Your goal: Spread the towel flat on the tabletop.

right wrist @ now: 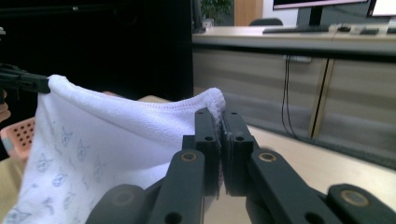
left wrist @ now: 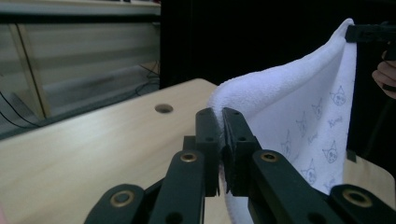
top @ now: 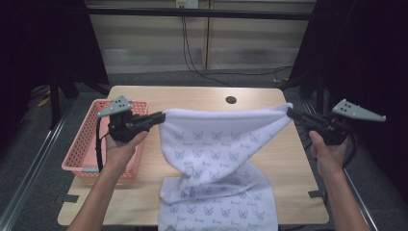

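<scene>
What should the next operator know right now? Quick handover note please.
Left tongs: shut on one top corner of the towel.
Right tongs: shut on the other top corner.
Towel: top edge stretched between the tongs above the table, lower part twisted and trailing over the near edge. Basket at left.
Done: both corners gripped and raised.
Left: probably lift clear, untwist, then fold or lay flat.

A light wooden table [top: 144, 192] carries a pink plastic basket [top: 84, 144] at its left edge and the towel's [top: 226, 202] lower end.
</scene>
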Demonstrator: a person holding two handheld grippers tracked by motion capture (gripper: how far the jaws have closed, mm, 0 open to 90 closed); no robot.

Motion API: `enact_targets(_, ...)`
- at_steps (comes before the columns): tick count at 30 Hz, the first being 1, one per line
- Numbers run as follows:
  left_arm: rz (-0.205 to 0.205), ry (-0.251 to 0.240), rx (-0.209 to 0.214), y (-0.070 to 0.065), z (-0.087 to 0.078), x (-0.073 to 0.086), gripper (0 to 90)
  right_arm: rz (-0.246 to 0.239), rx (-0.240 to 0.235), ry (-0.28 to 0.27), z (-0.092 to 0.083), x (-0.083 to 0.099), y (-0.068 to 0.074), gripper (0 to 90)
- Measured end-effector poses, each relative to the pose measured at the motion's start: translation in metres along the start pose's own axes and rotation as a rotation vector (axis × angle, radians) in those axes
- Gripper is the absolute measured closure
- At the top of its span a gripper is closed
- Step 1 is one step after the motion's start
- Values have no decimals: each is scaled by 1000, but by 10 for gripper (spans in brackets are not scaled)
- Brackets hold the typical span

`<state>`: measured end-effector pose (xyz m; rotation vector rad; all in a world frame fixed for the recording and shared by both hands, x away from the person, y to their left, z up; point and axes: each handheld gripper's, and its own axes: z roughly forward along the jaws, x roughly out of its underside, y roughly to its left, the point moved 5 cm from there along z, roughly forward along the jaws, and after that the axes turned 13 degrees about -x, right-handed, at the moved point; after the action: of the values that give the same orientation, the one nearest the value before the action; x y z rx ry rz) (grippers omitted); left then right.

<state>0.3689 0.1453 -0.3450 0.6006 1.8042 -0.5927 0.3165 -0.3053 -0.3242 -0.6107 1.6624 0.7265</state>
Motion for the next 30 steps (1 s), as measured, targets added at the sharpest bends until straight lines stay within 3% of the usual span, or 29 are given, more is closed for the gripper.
enact_targets(6, 32, -16, -64, 16, 7, -29, 863, -48, 15, -24, 17, -42, -10, 868)
enact_targets(10, 31, -25, -108, 32, 19, -49, 863, -59, 34, -19, 32, -60, -20, 868)
enact_targets(14, 12, -20, -139, 48, 34, -60, 862, -46, 60, -12, 54, -69, -38, 868)
enact_targets(17, 11, 0, -164, 60, 48, -64, 861, -32, 90, 13, 73, -68, -56, 867)
enact_targets(20, -20, 28, -165, 70, 62, -60, 831, -15, 107, 45, 92, -65, -73, 860)
enact_targets(21, -46, 50, -192, 75, 69, -55, 784, -7, 115, 62, 98, -62, -79, 844)
enact_targets(23, -88, 100, -217, 83, 82, -41, 608, 10, 132, 116, 111, -50, -93, 764)
enact_targets(25, -106, 119, -230, 87, 91, -30, 558, 33, 181, 164, 118, -36, -105, 678)
enact_targets(27, -111, 141, -211, 85, 95, -21, 539, 72, 192, 167, 119, -24, -112, 642)
enact_targets(28, -109, 145, -204, 84, 96, -18, 538, 81, 175, 174, 119, -18, -112, 641)
enact_targets(30, -109, 158, -192, 79, 97, -12, 531, 57, 159, 202, 119, -7, -106, 622)
